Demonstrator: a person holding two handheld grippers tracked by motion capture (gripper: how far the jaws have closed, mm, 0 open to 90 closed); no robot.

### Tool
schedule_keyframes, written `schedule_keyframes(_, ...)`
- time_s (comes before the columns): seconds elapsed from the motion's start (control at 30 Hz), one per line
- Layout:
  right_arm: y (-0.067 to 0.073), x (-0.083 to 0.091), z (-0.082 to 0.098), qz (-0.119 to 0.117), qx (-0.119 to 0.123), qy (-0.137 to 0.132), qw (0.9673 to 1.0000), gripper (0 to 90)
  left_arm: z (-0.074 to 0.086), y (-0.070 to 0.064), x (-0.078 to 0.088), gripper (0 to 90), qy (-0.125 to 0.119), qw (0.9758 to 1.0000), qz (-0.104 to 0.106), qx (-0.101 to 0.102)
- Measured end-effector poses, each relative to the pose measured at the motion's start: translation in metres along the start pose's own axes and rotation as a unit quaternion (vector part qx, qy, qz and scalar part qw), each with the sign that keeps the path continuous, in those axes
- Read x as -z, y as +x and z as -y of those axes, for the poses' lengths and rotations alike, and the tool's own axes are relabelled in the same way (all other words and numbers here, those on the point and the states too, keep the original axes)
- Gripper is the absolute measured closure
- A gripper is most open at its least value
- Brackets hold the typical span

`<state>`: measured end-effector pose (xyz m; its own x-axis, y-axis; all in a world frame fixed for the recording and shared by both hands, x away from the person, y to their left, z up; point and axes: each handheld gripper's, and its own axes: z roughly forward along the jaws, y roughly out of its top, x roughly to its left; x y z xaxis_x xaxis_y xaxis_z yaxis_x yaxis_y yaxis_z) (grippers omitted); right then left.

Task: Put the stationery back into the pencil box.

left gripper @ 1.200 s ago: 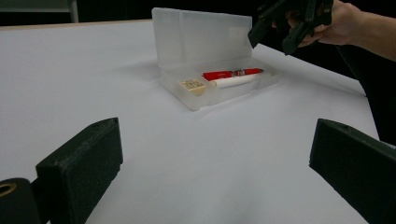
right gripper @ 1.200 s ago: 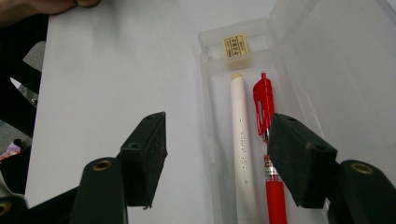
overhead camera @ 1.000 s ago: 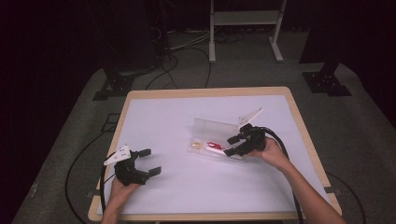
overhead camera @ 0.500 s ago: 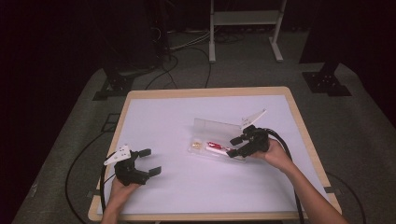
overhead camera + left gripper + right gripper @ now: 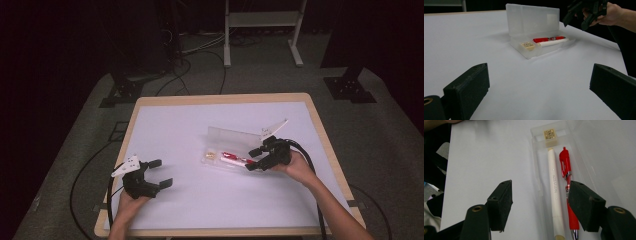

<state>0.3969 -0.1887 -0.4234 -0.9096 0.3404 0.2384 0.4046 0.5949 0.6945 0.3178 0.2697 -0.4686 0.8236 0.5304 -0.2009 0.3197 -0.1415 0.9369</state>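
- The left tool (image 5: pixel 152 176) rests at about 8 o'clock on the white table (image 5: pixel 180 130), its jaws spread wide with nothing between them; seen from above, the left hand (image 5: pixel 127 200) lies low near the table's front edge, forearm coming straight in from below.
- From the left gripper view, the clear plastic pencil case (image 5: pixel 534 37) lies well apart from that tool, up toward 12 o'clock, its lid standing upright.
- The case sits right of the table's centre, at about 3 o'clock. Inside lie a small cream eraser (image 5: pixel 549 135) at the left end, a white cylindrical pen (image 5: pixel 555 187), and a red clip pen (image 5: pixel 567 182) beside it, the two pens touching or very nearly so.
- Both pens run along the case's length, roughly 9 to 3 o'clock on the table.
- The right tool (image 5: pixel 256 160) hovers at the case's right end, jaws wide and holding nothing. In the right gripper view the pens point away along 12 o'clock, between the two pads, the red one passing under the right pad (image 5: pixel 584 207).
- Judgement: the right hand (image 5: pixel 295 167) is much the nearer, wrist angled in from 4 o'clock; a pick would mean lowering across a pen's long axis.
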Motion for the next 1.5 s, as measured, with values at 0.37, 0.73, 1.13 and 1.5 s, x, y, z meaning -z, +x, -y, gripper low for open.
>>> schedule_keyframes(0.37,0.001,0.008,0.012,0.003,-0.005,0.003,1.0,35.2,0.0,0.0,0.0,2.2,0.0,1.0,0.0,0.001)
schedule_keyframes(0.73,0.002,0.009,0.021,0.002,-0.008,0.005,1.0,34.3,0.0,0.0,0.0,2.2,-0.001,1.0,-0.001,0.003)
schedule_keyframes(1.13,0.005,0.015,0.031,0.003,-0.014,0.002,0.9999,34.3,0.0,0.0,0.0,2.2,0.001,1.0,-0.001,0.003)
schedule_keyframes(1.5,0.005,0.023,0.045,0.006,-0.024,-0.001,0.9997,34.2,0.0,0.0,0.0,2.2,0.002,1.0,-0.001,0.001)
